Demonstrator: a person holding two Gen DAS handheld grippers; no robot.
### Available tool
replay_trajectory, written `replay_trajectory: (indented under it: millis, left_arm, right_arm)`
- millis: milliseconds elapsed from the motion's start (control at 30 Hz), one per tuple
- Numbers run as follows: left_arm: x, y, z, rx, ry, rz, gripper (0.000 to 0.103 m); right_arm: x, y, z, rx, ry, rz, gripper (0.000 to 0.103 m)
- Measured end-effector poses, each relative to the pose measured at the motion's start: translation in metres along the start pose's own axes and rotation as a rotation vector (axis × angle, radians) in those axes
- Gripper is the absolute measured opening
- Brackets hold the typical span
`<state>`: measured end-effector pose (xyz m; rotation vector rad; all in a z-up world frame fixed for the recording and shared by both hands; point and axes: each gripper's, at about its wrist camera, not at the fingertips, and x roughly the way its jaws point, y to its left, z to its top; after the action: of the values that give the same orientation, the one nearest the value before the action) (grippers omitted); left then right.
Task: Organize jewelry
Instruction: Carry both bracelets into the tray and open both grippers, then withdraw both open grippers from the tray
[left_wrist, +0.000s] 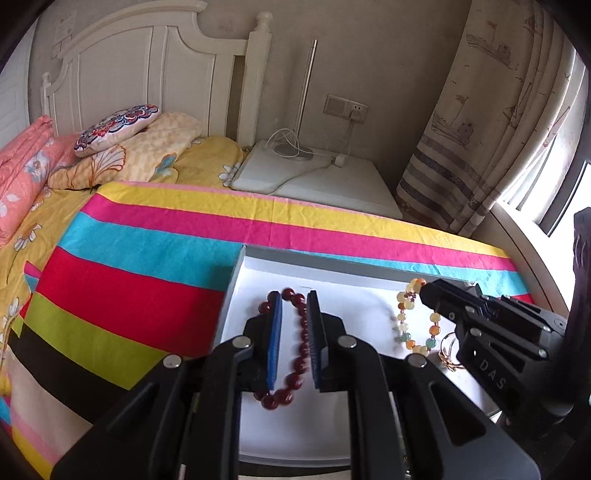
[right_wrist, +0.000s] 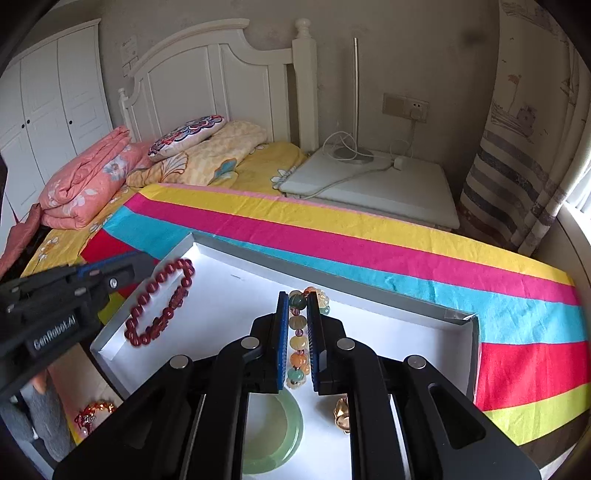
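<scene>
A white tray (left_wrist: 351, 306) with grey walls lies on the striped cloth. My left gripper (left_wrist: 294, 295) stands open over the tray's left part. A dark red bead bracelet (left_wrist: 301, 354) runs between its blue pads without being pressed and seems to lie on the tray floor. In the right wrist view this red bracelet (right_wrist: 159, 306) sits by the tray's left wall (right_wrist: 110, 332), just off the left gripper's (right_wrist: 144, 267) tip. My right gripper (right_wrist: 297, 297) is shut on a multicoloured bead bracelet (right_wrist: 297, 343). That multicoloured bracelet (left_wrist: 404, 306) hangs as a loop from the right gripper's (left_wrist: 424, 290) tip.
A green jade bangle (right_wrist: 273, 435) and a gold piece (right_wrist: 341, 413) lie in the tray near me. A red and gold trinket (right_wrist: 92, 413) lies outside it at the lower left. Beyond the cloth are pillows (left_wrist: 118, 129), a white nightstand (left_wrist: 332, 177) with a lamp, and a curtain (left_wrist: 480, 129).
</scene>
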<state>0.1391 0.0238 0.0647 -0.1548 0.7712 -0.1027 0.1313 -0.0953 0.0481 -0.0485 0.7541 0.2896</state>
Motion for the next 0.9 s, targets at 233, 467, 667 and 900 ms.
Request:
replay_trajectory:
  millis: [233, 467, 667, 900]
  left_arm:
    - [-0.003, 0.013, -0.009, -0.03, -0.007, 0.007, 0.057]
    - [-0.028, 0.033, -0.014, -0.045, -0.037, 0.022, 0.075]
    - [-0.06, 0.056, -0.037, -0.03, -0.03, 0.047, 0.089]
    - [-0.091, 0.091, -0.093, -0.086, 0.018, 0.048, 0.096]
  right_arm:
    - [-0.006, -0.02, 0.003, 0.094, -0.008, 0.032, 0.036]
    - [-0.032, -0.039, -0.002, 0.132, -0.054, 0.066, 0.036]
    - [-0.067, -0.059, -0.024, 0.157, -0.089, 0.114, 0.043]
    - [-0.11, -0.088, -0.092, 0.279, -0.119, 0.149, 0.06]
